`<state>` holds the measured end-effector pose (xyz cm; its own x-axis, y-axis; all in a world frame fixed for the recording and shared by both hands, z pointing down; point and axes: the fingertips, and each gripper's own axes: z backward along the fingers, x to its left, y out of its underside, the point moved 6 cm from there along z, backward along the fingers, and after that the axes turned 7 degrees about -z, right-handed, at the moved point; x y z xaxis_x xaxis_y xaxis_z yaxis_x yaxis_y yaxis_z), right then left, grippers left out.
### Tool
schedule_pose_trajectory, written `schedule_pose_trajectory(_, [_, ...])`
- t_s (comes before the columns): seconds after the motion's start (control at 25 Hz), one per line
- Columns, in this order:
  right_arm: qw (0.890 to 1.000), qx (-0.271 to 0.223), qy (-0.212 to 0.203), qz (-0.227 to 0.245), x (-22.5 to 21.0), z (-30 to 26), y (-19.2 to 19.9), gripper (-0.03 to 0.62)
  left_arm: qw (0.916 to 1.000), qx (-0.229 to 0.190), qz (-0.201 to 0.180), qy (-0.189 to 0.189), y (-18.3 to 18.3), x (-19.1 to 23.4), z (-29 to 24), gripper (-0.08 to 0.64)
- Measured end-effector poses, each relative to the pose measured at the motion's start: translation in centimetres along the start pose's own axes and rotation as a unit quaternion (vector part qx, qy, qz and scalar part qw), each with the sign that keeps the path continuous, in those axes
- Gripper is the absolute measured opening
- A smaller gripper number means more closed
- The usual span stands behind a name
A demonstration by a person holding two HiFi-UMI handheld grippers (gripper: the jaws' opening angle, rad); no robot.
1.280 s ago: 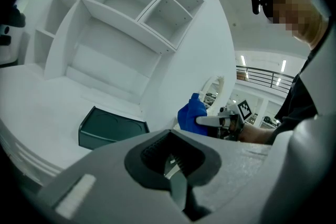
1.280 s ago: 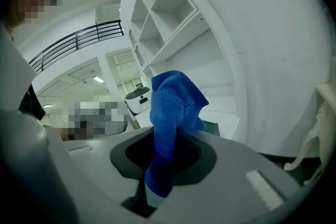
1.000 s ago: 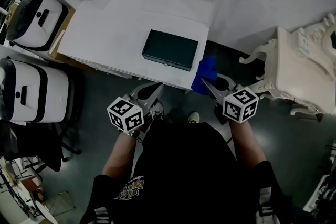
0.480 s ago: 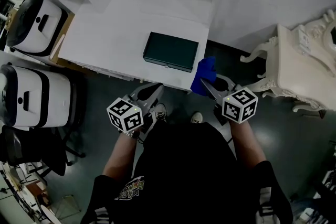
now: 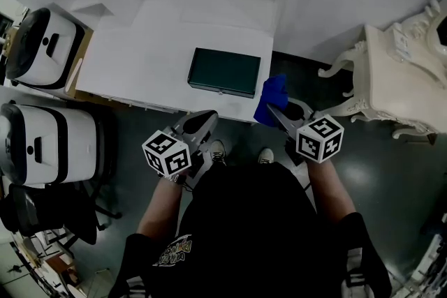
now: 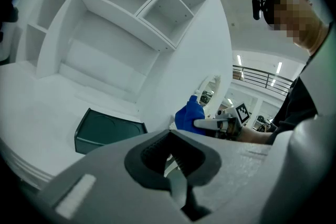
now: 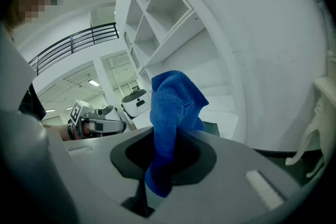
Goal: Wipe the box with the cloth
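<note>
A dark green flat box (image 5: pixel 224 72) lies closed near the front right of the white desk (image 5: pixel 140 52); it also shows as the box (image 6: pixel 105 131) in the left gripper view. My right gripper (image 5: pixel 274 112) is shut on a blue cloth (image 5: pixel 272 98), held off the desk's right front corner, just right of the box. The cloth (image 7: pixel 170 113) stands up out of the jaws in the right gripper view. My left gripper (image 5: pixel 202 123) hangs below the desk's front edge, shut with nothing in it.
Two white-and-black machines (image 5: pixel 38 35) (image 5: pixel 45 143) stand left of the desk. An ornate cream side table (image 5: pixel 398 80) is at the right. White shelving (image 6: pixel 121 13) rises behind the desk. Dark floor lies under my feet.
The view has shifted a little; the desk and box sit slightly lower left in frame. Both grippers keep their places and the cloth stays held.
</note>
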<state>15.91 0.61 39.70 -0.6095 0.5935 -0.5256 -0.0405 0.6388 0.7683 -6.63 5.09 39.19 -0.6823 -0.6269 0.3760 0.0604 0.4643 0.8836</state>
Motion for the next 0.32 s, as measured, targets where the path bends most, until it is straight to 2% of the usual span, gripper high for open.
schedule_pose_trajectory(0.32, [1.0,-0.001,0.009,-0.009,-0.99,-0.36,-0.04,0.091,0.9999,0.008,-0.004,0.01,-0.44,0.88,-1.03,0.003])
